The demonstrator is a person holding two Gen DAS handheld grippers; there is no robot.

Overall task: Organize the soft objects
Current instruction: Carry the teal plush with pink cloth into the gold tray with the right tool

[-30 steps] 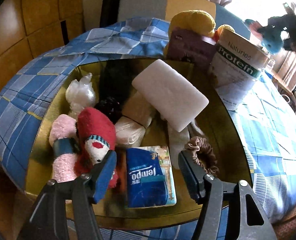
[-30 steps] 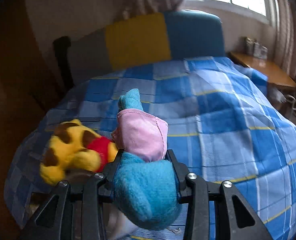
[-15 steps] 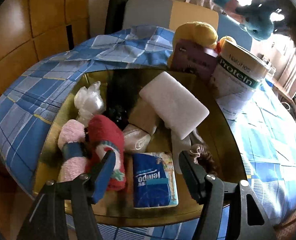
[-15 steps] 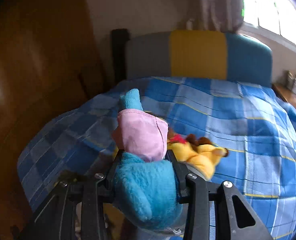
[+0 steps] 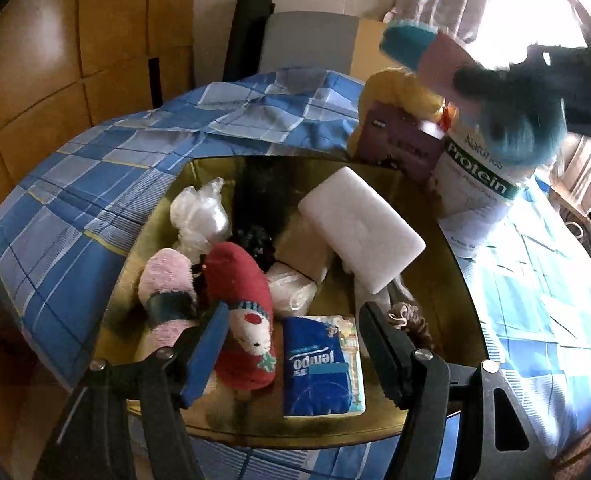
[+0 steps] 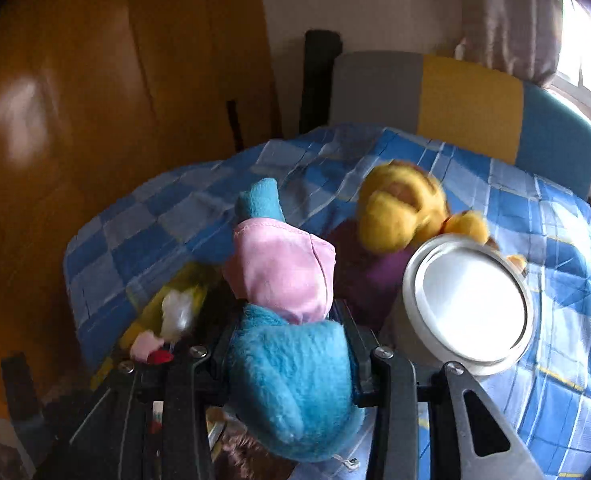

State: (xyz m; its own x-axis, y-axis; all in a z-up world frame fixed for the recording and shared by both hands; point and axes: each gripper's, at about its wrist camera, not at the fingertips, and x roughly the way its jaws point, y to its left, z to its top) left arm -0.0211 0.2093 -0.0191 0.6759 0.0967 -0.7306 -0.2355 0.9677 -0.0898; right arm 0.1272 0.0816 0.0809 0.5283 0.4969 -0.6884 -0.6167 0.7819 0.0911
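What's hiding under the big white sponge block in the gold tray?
The white sponge block leans on a beige wrapped bundle and a pale cloth strip in the gold tray. Anything deeper underneath is covered.

It is a home bedroom. A bed with a blue checked cover and padded headboard stands beside wooden wardrobe doors. A curtained window is far right.

A white protein canister stands on the blue checked bedspread just beside a purple box, with a grey-yellow-blue headboard and wooden wall panels behind.
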